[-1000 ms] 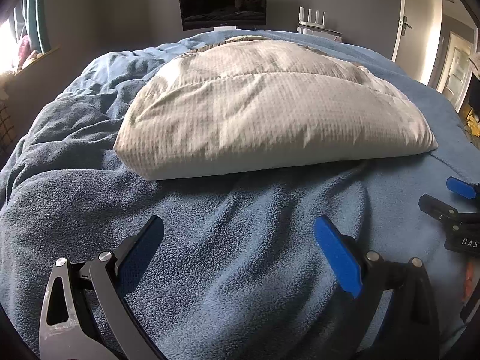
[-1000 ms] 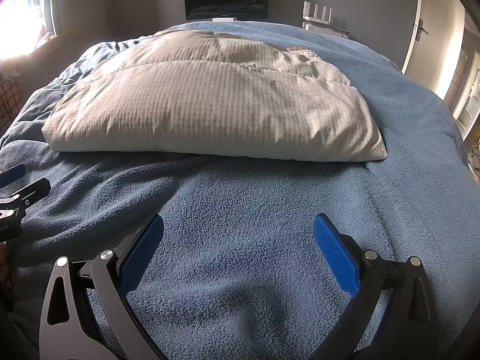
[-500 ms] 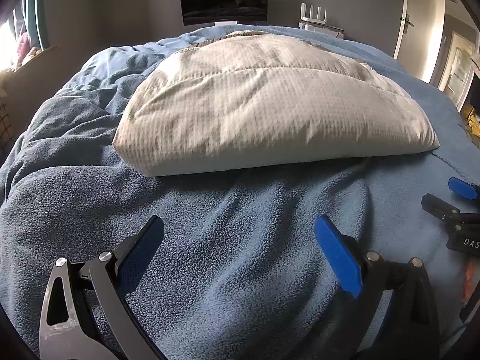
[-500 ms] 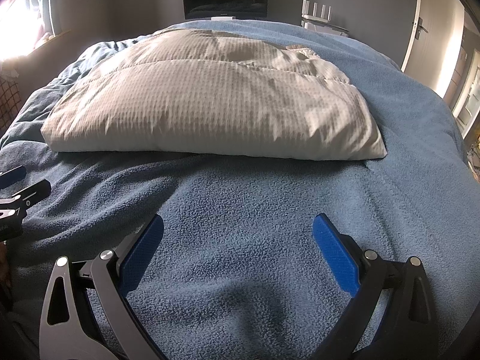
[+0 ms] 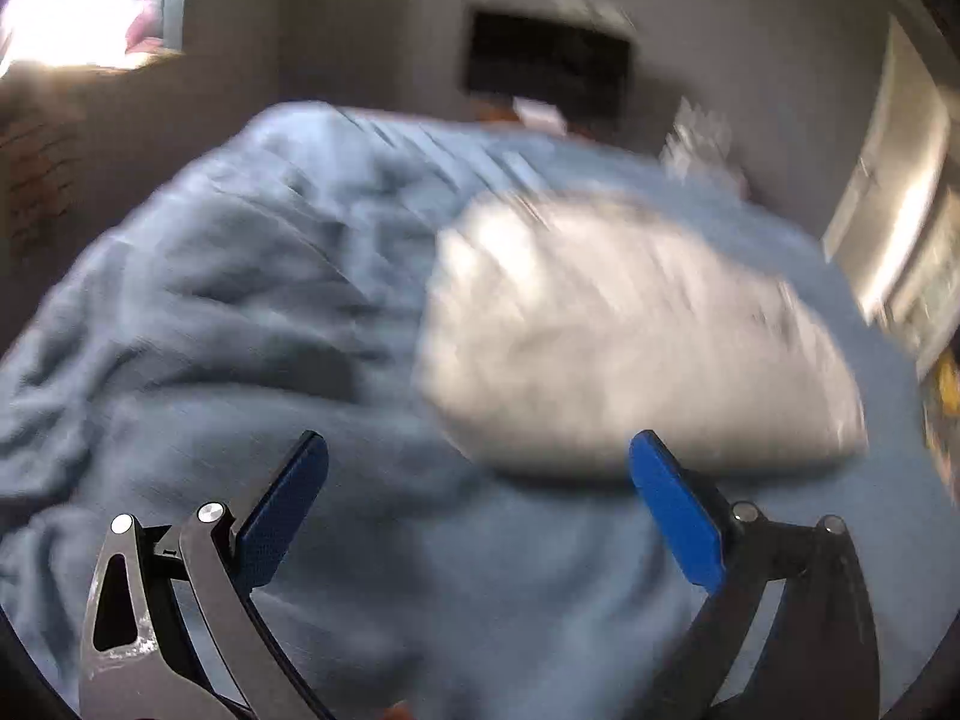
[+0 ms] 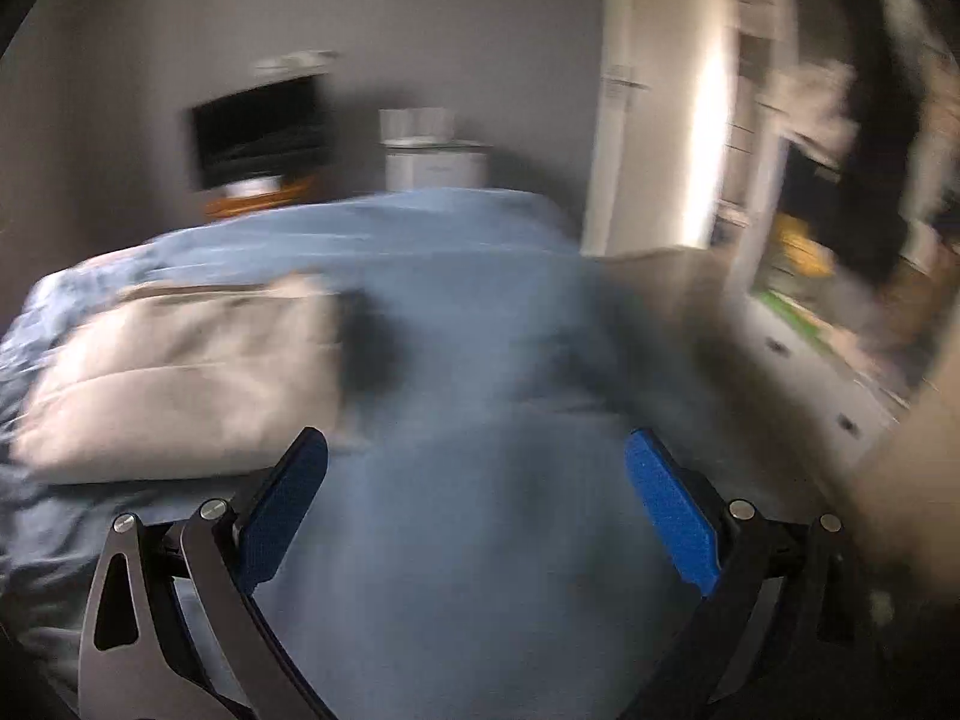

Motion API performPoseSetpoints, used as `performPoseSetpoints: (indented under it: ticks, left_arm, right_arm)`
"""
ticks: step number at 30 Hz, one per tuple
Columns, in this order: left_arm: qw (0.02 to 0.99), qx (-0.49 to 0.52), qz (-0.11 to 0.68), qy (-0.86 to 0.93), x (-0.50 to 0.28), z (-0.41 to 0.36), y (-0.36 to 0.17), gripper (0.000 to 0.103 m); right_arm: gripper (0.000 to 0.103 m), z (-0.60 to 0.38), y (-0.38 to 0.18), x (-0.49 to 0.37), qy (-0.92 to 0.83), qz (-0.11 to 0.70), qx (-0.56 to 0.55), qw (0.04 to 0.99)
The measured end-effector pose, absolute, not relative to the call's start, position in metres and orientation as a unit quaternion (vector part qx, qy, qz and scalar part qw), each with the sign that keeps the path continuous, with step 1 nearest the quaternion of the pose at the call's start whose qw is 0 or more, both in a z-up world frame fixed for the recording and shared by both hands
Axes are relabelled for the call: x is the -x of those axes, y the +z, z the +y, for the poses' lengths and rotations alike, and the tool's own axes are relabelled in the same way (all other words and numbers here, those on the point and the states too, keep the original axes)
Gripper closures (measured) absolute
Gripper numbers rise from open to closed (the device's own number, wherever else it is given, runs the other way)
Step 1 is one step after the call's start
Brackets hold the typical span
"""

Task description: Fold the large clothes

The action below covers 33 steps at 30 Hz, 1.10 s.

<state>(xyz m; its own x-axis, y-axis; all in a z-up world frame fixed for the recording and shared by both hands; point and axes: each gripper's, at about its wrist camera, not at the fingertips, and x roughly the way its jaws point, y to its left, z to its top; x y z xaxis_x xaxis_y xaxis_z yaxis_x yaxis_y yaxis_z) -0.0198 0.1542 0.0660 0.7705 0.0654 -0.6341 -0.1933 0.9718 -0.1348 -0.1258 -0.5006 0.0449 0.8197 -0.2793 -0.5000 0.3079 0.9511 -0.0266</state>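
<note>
**Both cameras swung apart; folded garment left lying on the bed**

We find the bed (image 5: 198,312), under a rumpled blue fleece cover, filling most of both views. The pale quilted garment (image 5: 636,348), a folded padded bundle, lies on the cover toward the bed's right edge in the left wrist view, and toward its left edge (image 6: 180,384) in the right wrist view.

Change noted: half a second ago both cameras faced the bundle squarely and sharply. Now both frames are smeared, the left view turned toward the window side, the right view toward the door (image 6: 654,138) and open shelving. We judge the grippers are being carried away fast and apart, and that the fold is most likely finished, since the bundle lies compact and nothing grips it.

The left gripper (image 5: 480,504) is released, jaws spread wide, nothing between them. The right gripper (image 6: 477,504) is likewise released and empty.

Limits: blur hides the garment's seams and edges, so we cannot confirm how neat the fold is. The wall screen (image 5: 549,66) shows only as a dark smear. Neither gripper appears in the other's view.
</note>
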Motion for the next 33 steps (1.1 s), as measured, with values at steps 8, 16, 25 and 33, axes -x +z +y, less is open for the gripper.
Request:
performPoseSetpoints:
  ticks: [8, 16, 25, 33]
  left_arm:
    - [0.869, -0.001, 0.365, 0.333, 0.059, 0.350, 0.036, 0.006]
    - [0.791, 0.118, 0.487, 0.351, 0.082, 0.430, -0.070, 0.006]
    - [0.789, 0.138, 0.497, 0.334, 0.078, 0.441, -0.097, 0.005]
    - [0.788, 0.143, 0.500, 0.328, 0.085, 0.456, -0.096, 0.005]
  right_arm:
    - [0.007, -0.632, -0.074, 0.161, -0.241, 0.435, -0.028, 0.867]
    - [0.006, -0.641, -0.120, 0.111, -0.215, 0.479, -0.036, 0.850]
    - [0.006, -0.643, -0.128, 0.082, -0.225, 0.468, -0.043, 0.854]
    - [0.006, -0.649, -0.125, 0.064, -0.221, 0.475, -0.051, 0.850]
